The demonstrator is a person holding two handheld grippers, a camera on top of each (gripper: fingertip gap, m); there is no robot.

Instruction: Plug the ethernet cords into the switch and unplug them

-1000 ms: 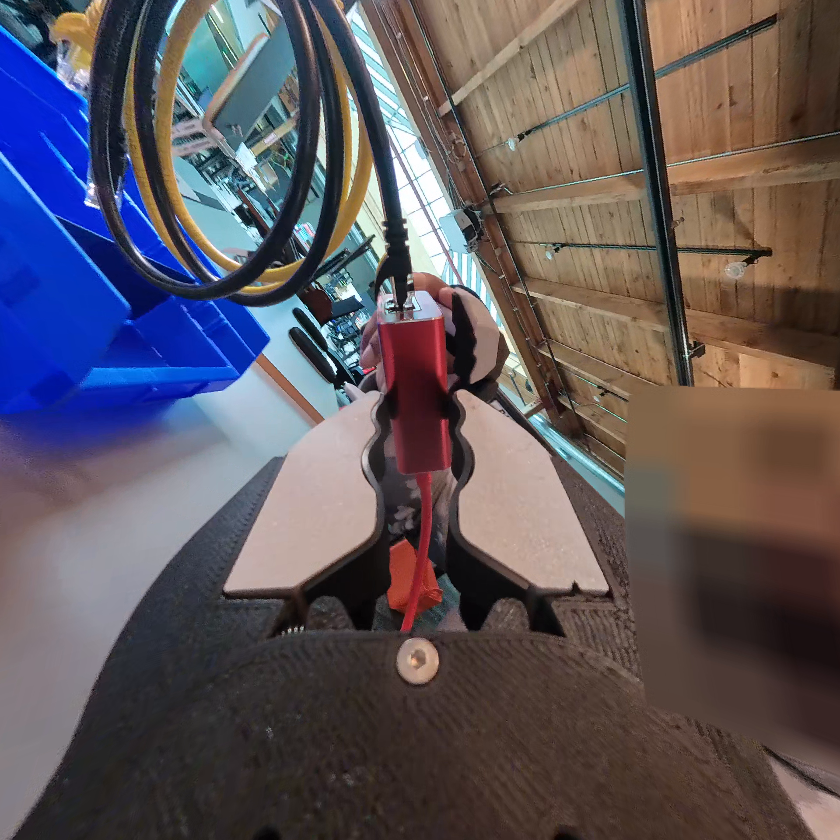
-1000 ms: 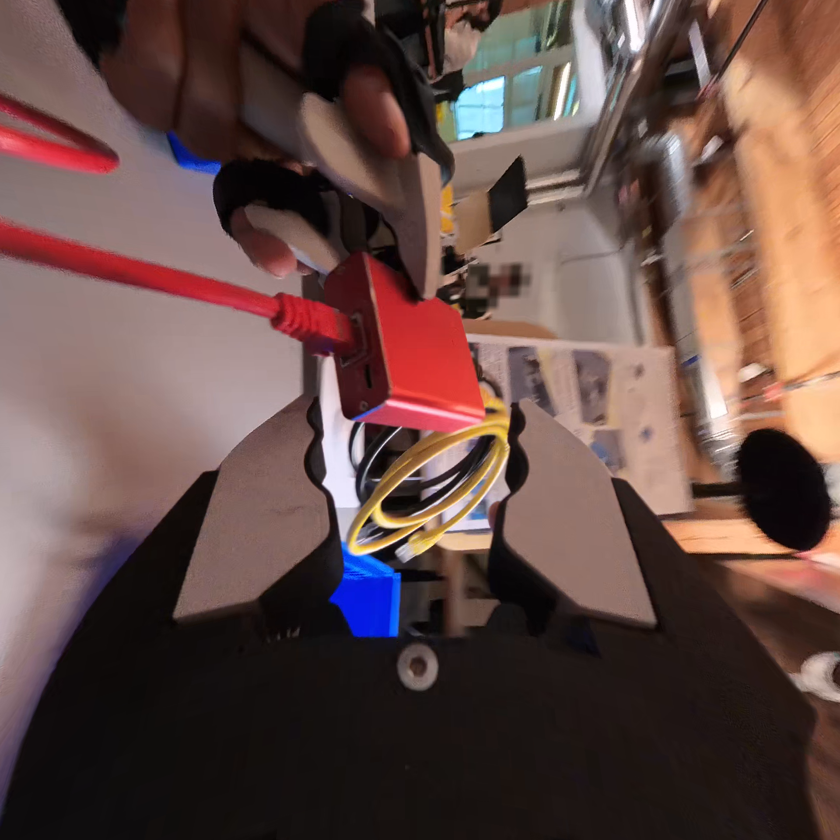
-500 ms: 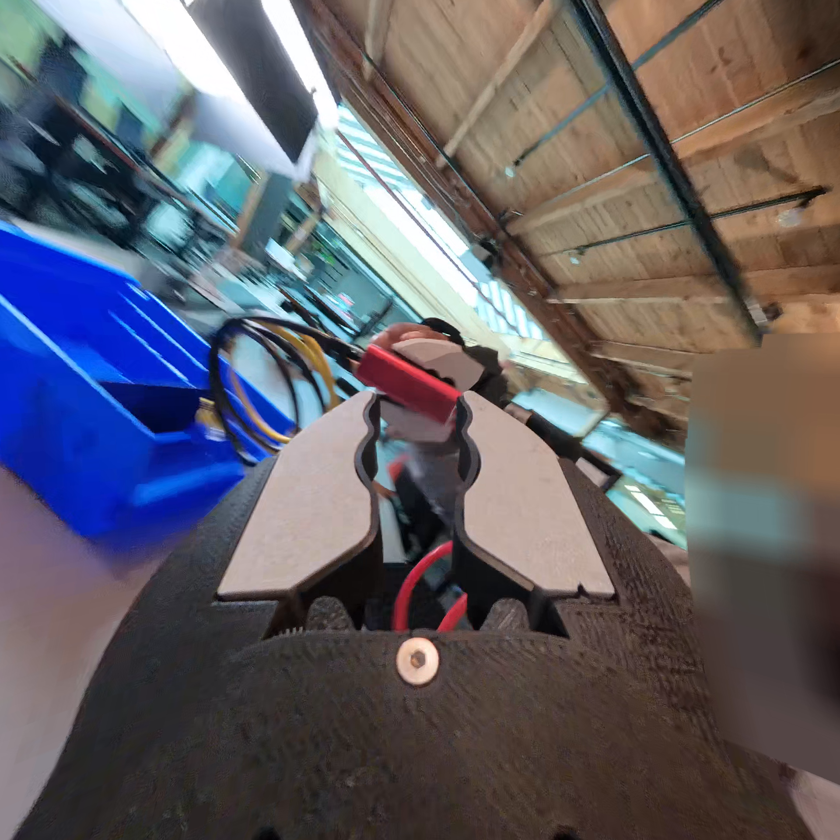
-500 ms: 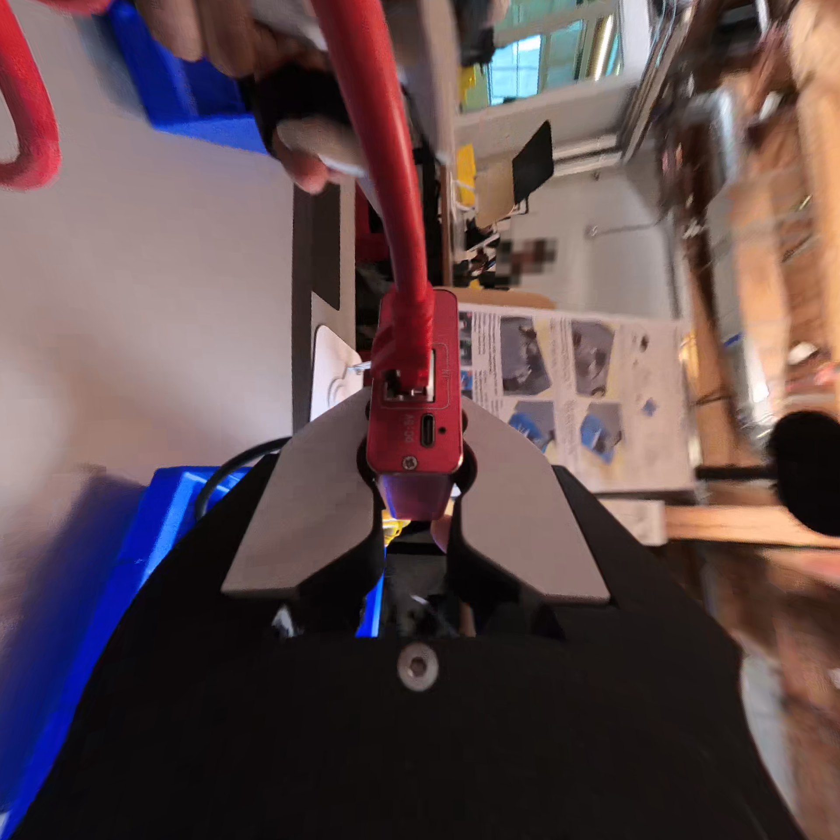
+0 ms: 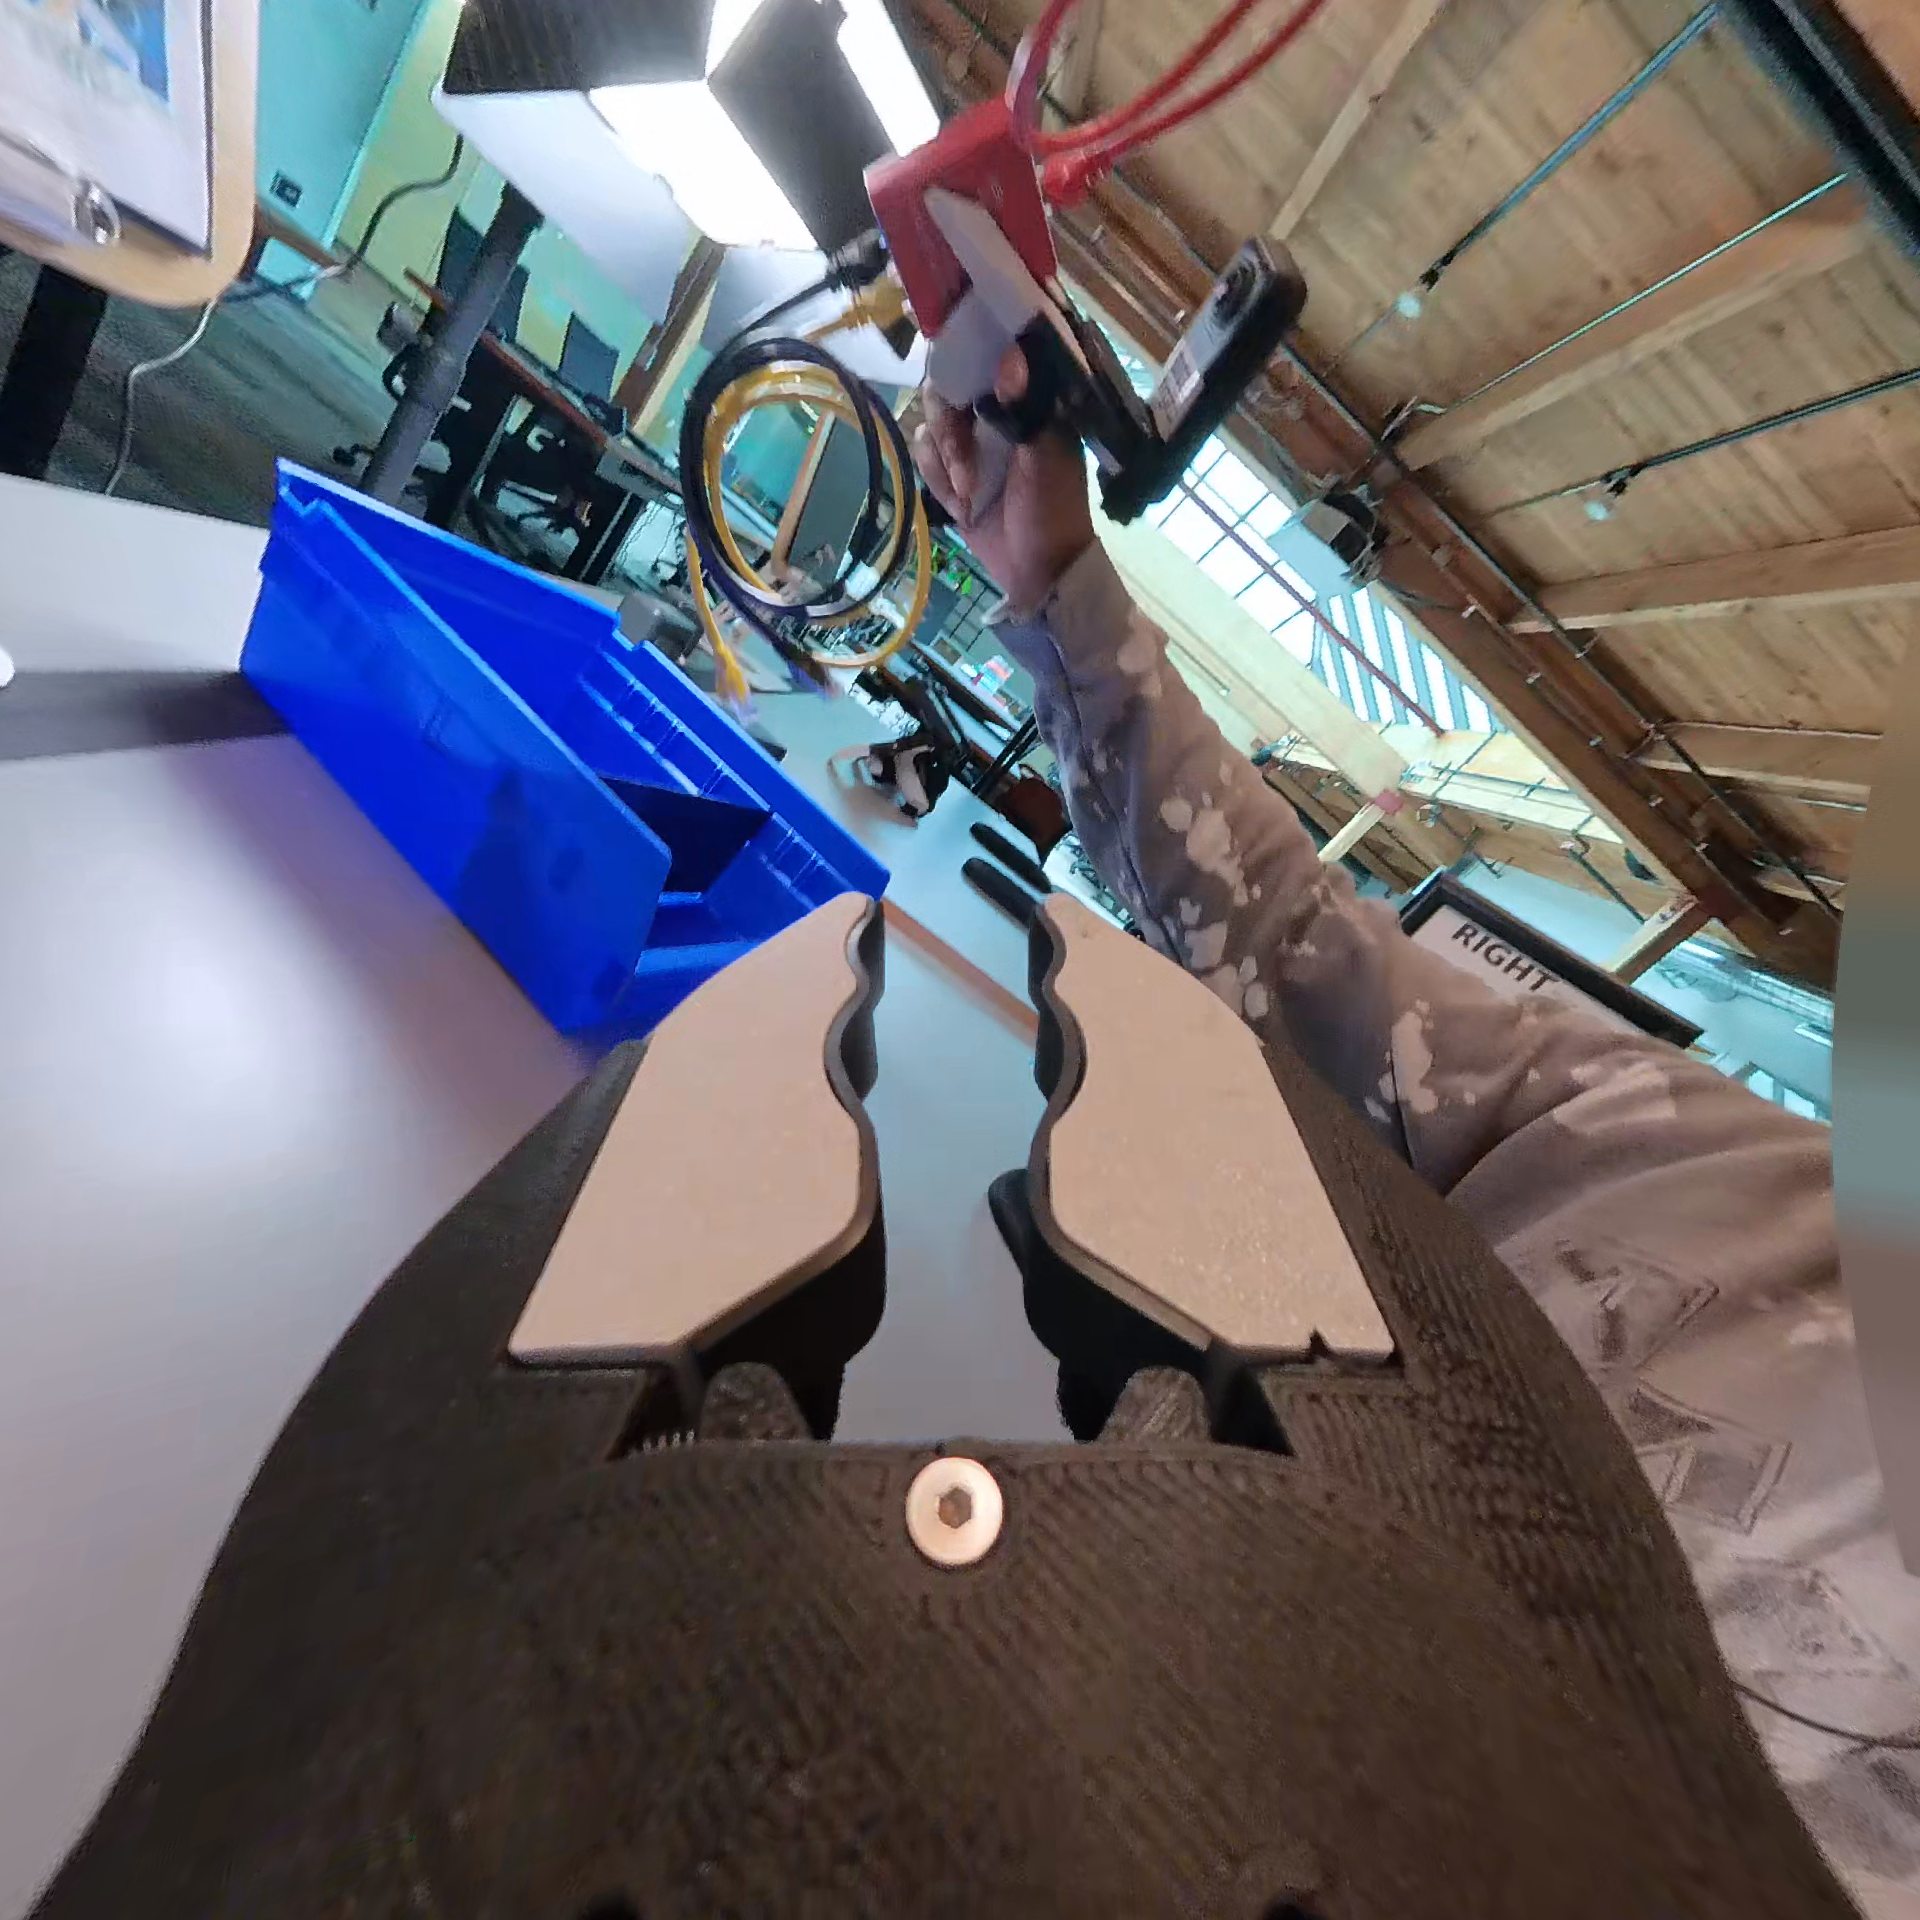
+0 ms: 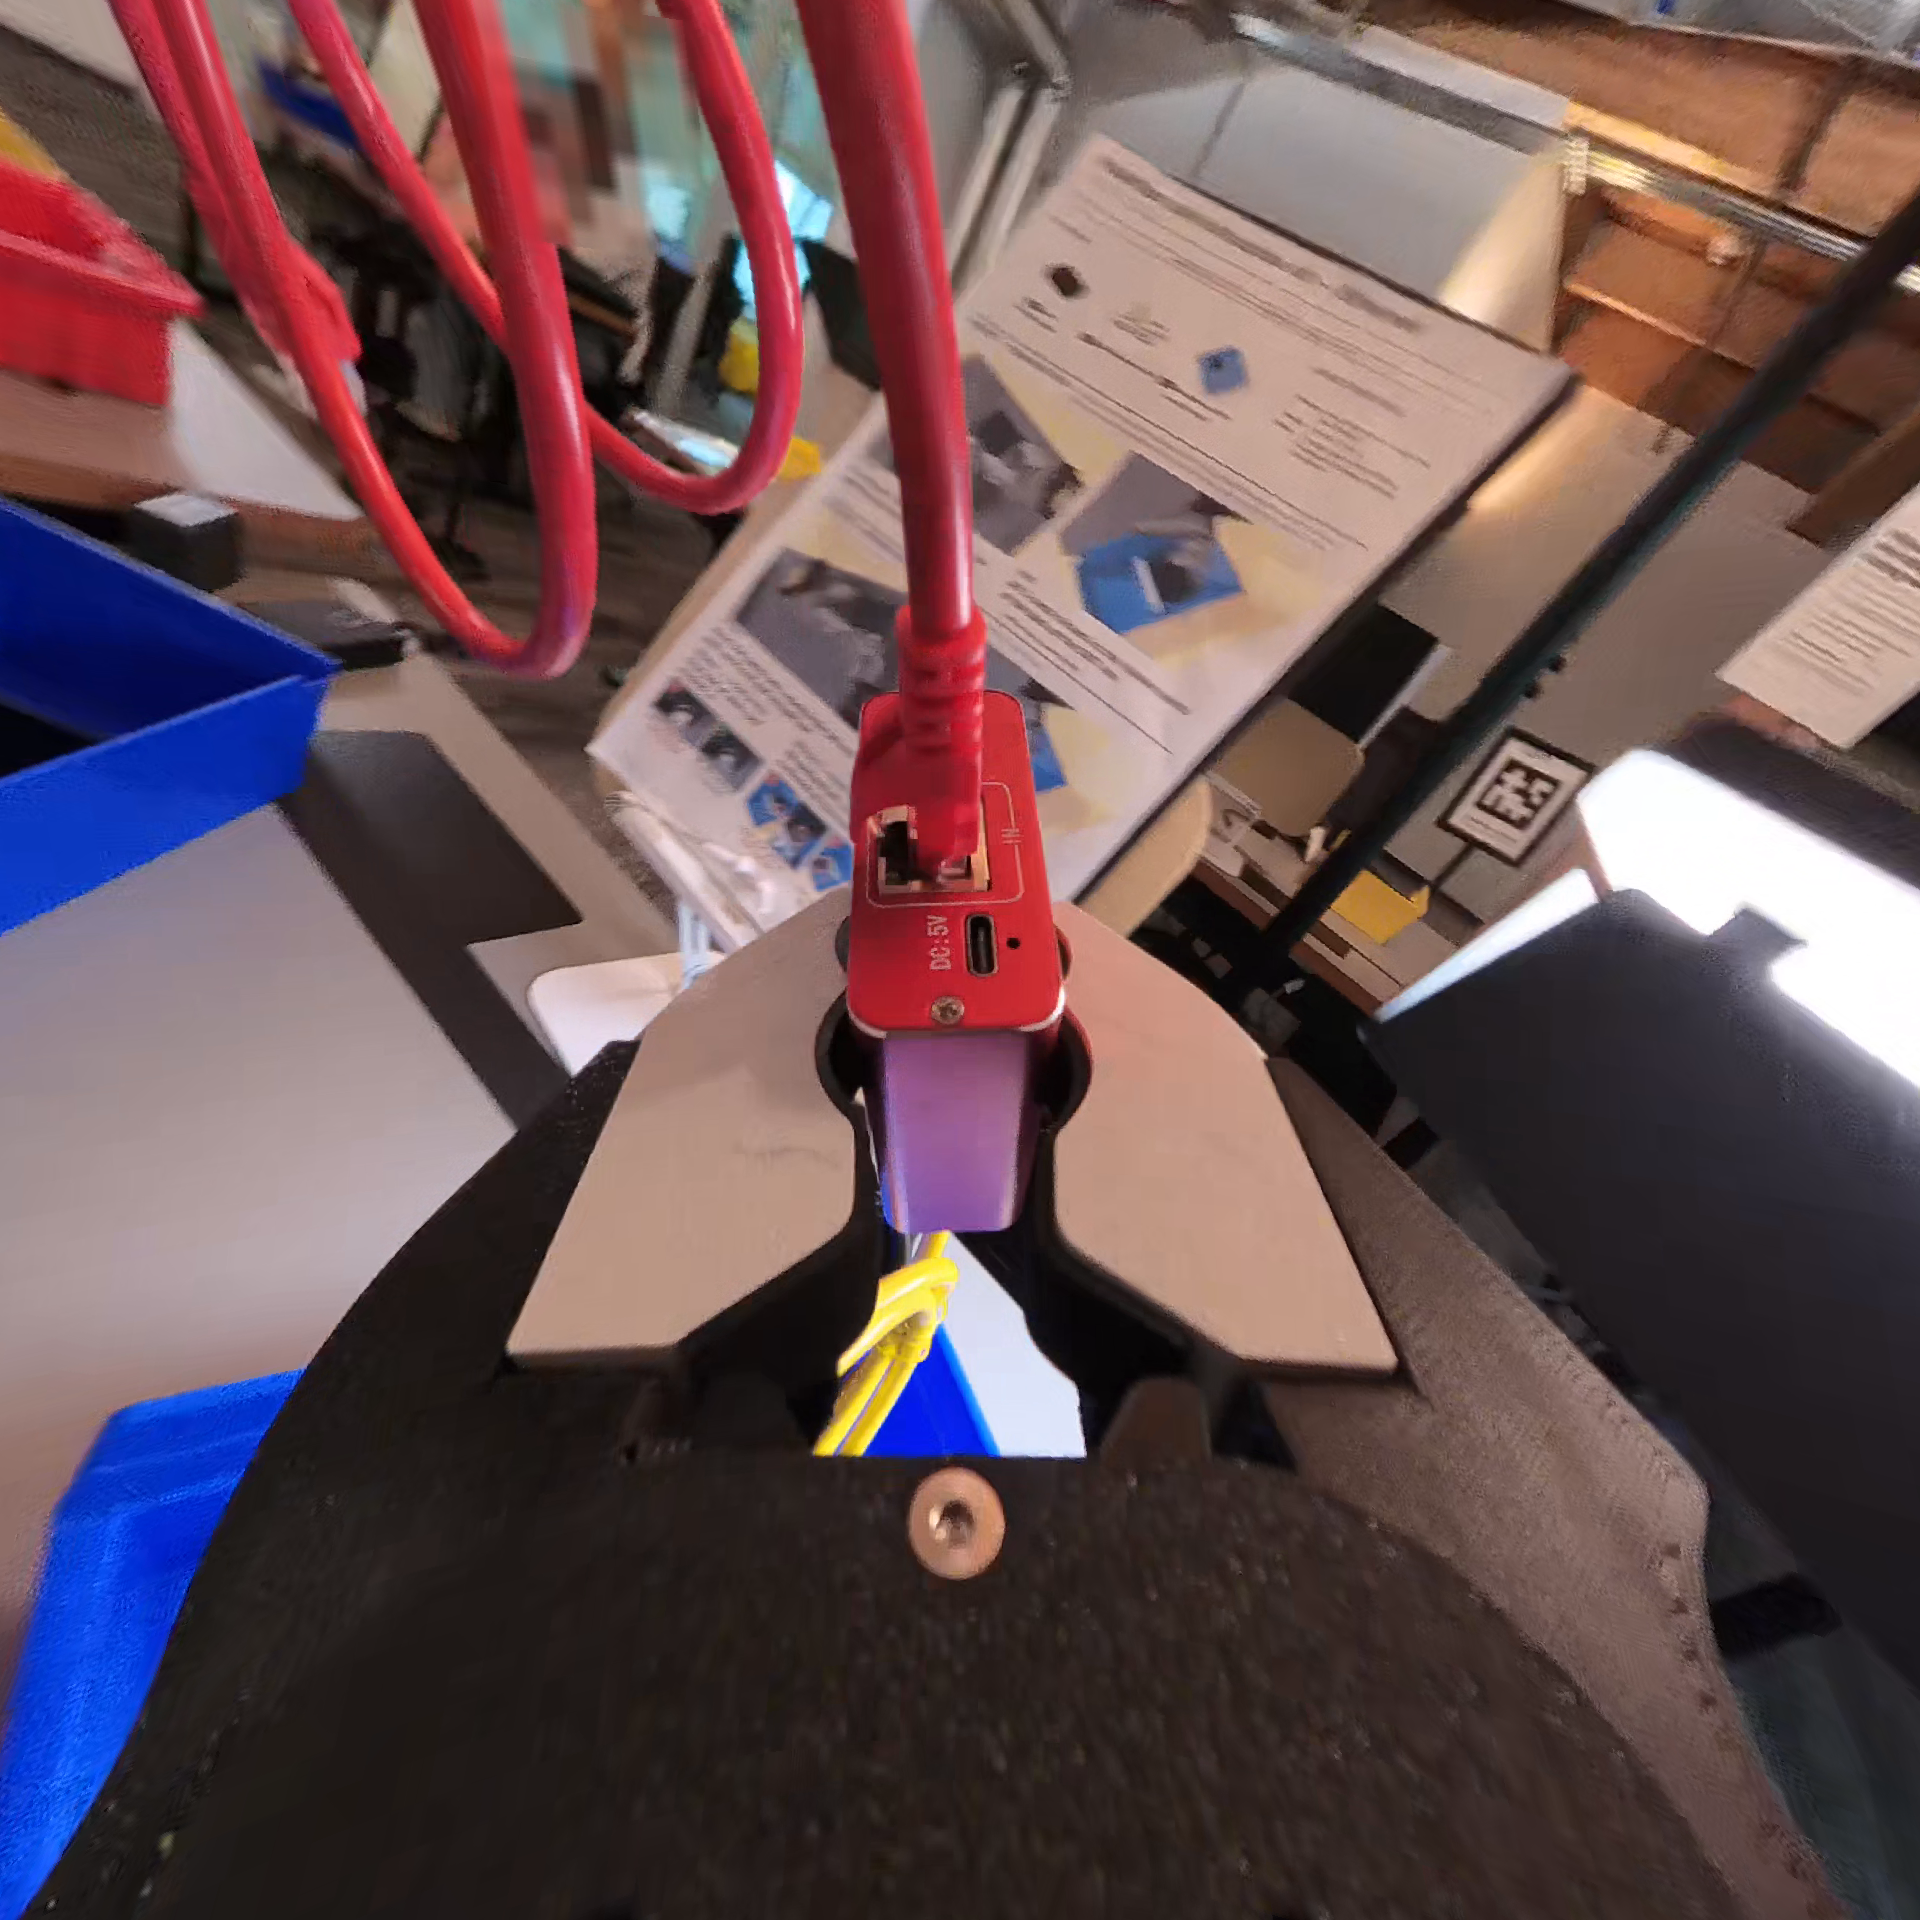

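Grey tabletop (image 5: 187, 1091) fills the near and left part of the left wrist view, with a blue plastic bin (image 5: 499, 790) standing on it toward the far left. Wooden ceiling boards and beams (image 5: 1507, 343) span the upper right. A person's sleeve (image 5: 1351, 987), pale with speckles, runs from the near right up toward the far middle, where the hand grips the right gripper (image 5: 997, 312), raised high above the table. That gripper is pinching the red switch (image 5: 951, 223) by its flat sides. Below the switch hang 2 coiled cords, a black cord (image 5: 717, 457) and a yellow cord (image 5: 914, 551), dangling in the air above the far end of the bin. A red cord (image 5: 1153, 104) leaves the top of the switch and loops upward out of view.

Nearest the camera, the left gripper (image 5: 954, 935) has its jaws spread apart with nothing between them, only tabletop showing in the gap.

From the right wrist view, the right gripper (image 6: 956, 997) has its pads pressed against both sides of the switch (image 6: 951, 935), which stands upright between them. The red cord (image 6: 925, 416) is plugged into 1 of the ports on the switch's upper face. A short stretch of yellow cord (image 6: 894, 1340) shows under the switch. A white poster (image 6: 1195, 436) leans in the far background.
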